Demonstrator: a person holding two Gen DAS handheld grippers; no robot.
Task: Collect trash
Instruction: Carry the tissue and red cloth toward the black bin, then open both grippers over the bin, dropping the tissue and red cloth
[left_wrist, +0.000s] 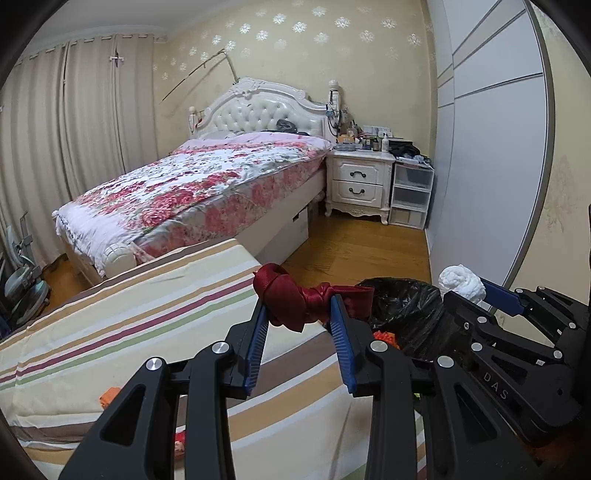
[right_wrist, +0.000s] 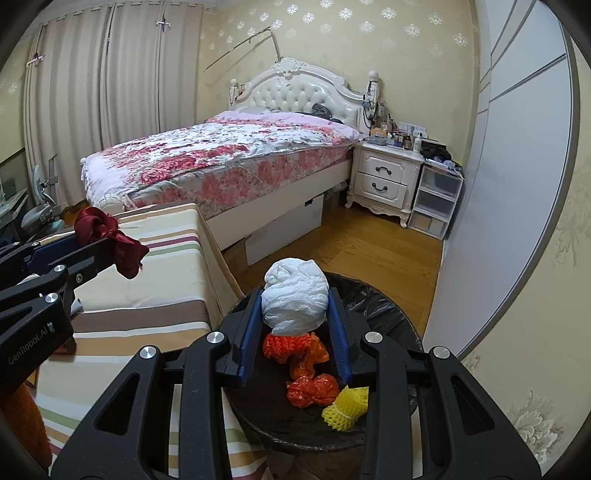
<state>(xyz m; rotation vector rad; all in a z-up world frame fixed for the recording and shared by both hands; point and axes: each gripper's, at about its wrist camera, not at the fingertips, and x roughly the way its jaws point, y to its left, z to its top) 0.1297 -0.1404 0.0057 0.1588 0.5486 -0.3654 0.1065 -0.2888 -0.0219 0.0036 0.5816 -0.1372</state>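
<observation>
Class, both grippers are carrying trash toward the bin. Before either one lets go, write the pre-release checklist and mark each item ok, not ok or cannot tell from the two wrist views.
1. Right gripper holds the white crumpled plastic bag firmly: ok.
2. White bag is above the black-lined trash bin opening: ok.
3. Bin has room; the orange bags and yellow foam net lie low inside: ok.
4. Left gripper holds the dark red ribbon: ok.
5. Ribbon is above the bin: not ok; it hangs over the edge of the striped cloth.
6. Grippers clear of each other: ok.
</observation>
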